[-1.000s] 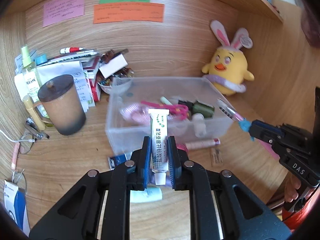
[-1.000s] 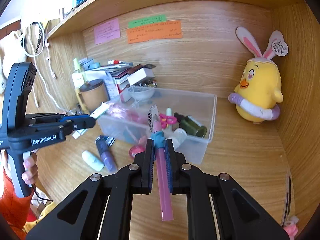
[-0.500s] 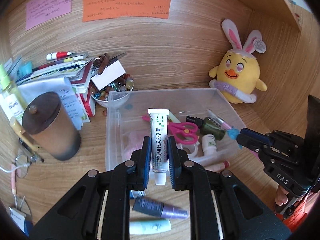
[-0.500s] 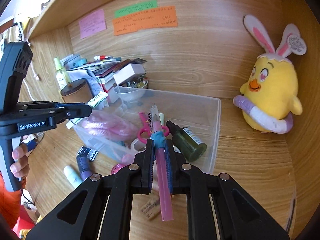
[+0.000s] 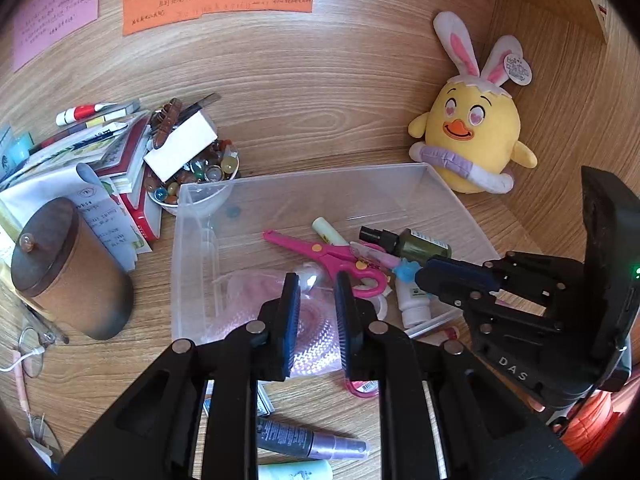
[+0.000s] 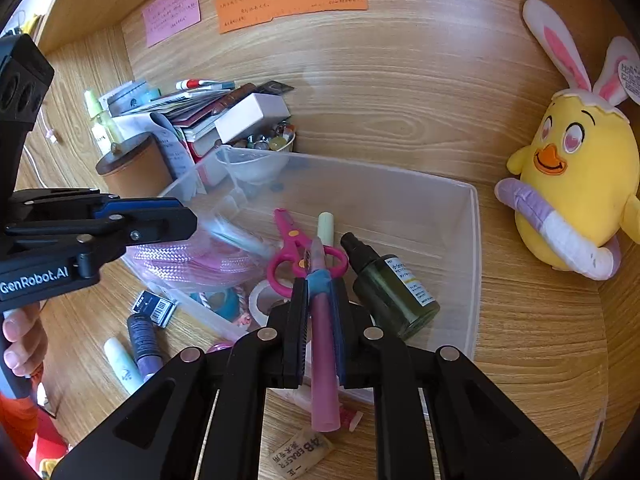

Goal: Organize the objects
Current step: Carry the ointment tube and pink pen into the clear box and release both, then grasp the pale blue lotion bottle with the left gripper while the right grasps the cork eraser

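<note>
The right gripper [image 6: 320, 312] has its fingers shut tight on a long pink pen with a blue band [image 6: 323, 360]. The pen's tip points into the clear plastic box [image 6: 475, 264]. "DAS" is on this gripper's side. The left gripper [image 5: 316, 308], marked "GenRobot.AI", hangs over the box with a small gap and nothing in it. A tan "4B ERASER" [image 6: 302, 454] lies on the wooden surface.

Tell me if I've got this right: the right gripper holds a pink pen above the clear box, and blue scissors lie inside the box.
Not quite: the scissors are pink, not blue, as the right wrist view shows. The rest is right: the right gripper is shut on the pink pen above the clear box.
</note>
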`<state>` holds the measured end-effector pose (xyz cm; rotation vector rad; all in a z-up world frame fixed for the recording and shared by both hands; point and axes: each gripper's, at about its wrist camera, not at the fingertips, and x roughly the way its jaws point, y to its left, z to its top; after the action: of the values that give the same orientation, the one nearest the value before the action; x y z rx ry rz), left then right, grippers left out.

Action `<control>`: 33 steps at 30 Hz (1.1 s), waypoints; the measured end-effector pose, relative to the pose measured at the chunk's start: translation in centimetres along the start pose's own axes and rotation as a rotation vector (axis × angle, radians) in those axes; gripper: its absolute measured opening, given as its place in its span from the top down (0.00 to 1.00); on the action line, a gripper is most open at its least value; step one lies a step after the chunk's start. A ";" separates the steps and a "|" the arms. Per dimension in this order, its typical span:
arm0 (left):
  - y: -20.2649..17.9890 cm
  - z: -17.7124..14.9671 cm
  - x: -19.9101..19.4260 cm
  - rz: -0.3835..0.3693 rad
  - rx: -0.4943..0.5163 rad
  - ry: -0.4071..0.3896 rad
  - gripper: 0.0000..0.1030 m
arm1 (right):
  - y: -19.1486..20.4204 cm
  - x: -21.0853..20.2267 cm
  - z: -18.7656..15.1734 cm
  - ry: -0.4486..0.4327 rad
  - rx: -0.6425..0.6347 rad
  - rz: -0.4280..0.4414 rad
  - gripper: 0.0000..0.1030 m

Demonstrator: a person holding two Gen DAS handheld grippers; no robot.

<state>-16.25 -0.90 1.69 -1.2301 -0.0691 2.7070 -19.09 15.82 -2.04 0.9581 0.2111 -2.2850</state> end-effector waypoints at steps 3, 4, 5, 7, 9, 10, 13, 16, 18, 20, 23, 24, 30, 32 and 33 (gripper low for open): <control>0.3 -0.1 -0.5 -0.004 -0.010 -0.006 0.82 | 0.0 -0.6 0.0 -0.004 -0.004 -0.003 0.86; 0.4 -0.2 -0.8 -0.004 -0.011 -0.014 0.78 | 0.0 -1.0 -0.1 -0.009 -0.005 -0.001 0.84; 0.5 -0.3 -1.1 -0.003 -0.013 -0.018 0.73 | 0.1 -1.3 -0.1 -0.014 -0.007 -0.001 0.80; 0.7 -0.6 -1.7 0.006 -0.017 -0.036 0.66 | 0.3 -2.0 -0.2 -0.029 -0.016 -0.011 0.73; 0.8 -1.0 -2.6 0.024 -0.015 -0.059 0.57 | 0.7 -2.9 -0.4 -0.047 -0.030 -0.026 0.69; 0.8 -1.3 -3.1 0.035 -0.013 -0.074 0.48 | 1.0 -3.3 -0.5 -0.053 -0.039 -0.033 0.69; 0.8 -2.2 -4.5 0.075 -0.004 -0.121 0.29 | 1.6 -4.3 -1.0 -0.071 -0.063 -0.047 0.62; 0.9 -3.2 -5.4 0.102 0.010 -0.136 0.16 | 2.3 -5.5 -1.9 -0.098 -0.086 -0.073 0.47; 1.1 -3.9 -5.6 0.111 0.003 -0.136 0.10 | 2.6 -6.1 -2.4 -0.110 -0.101 -0.088 0.41; 1.4 -4.8 -5.6 0.125 -0.001 -0.122 0.09 | 3.0 -6.6 -3.0 -0.117 -0.116 -0.098 0.38; 1.9 -6.4 -5.2 0.131 -0.009 -0.082 0.08 | 3.3 -6.9 -4.0 -0.108 -0.120 -0.095 0.36; 2.1 -7.0 -4.9 0.128 -0.017 -0.065 0.08 | 3.2 -7.0 -4.3 -0.104 -0.116 -0.091 0.36; 2.8 -9.9 -4.1 0.107 -0.042 0.010 0.08 | 2.6 -6.4 -6.5 -0.053 -0.046 -0.065 0.35; 3.1 -10.9 -3.9 0.103 -0.050 0.027 0.08 | 2.3 -5.9 -7.5 -0.027 -0.023 -0.065 0.35; 3.1 -11.4 -3.8 0.102 -0.054 0.036 0.08 | 2.1 -5.6 -7.9 -0.012 -0.014 -0.068 0.35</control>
<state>-5.64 -4.94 -3.32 -1.3327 -0.0774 2.7855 -10.26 19.94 -3.68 0.9426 0.2575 -2.3474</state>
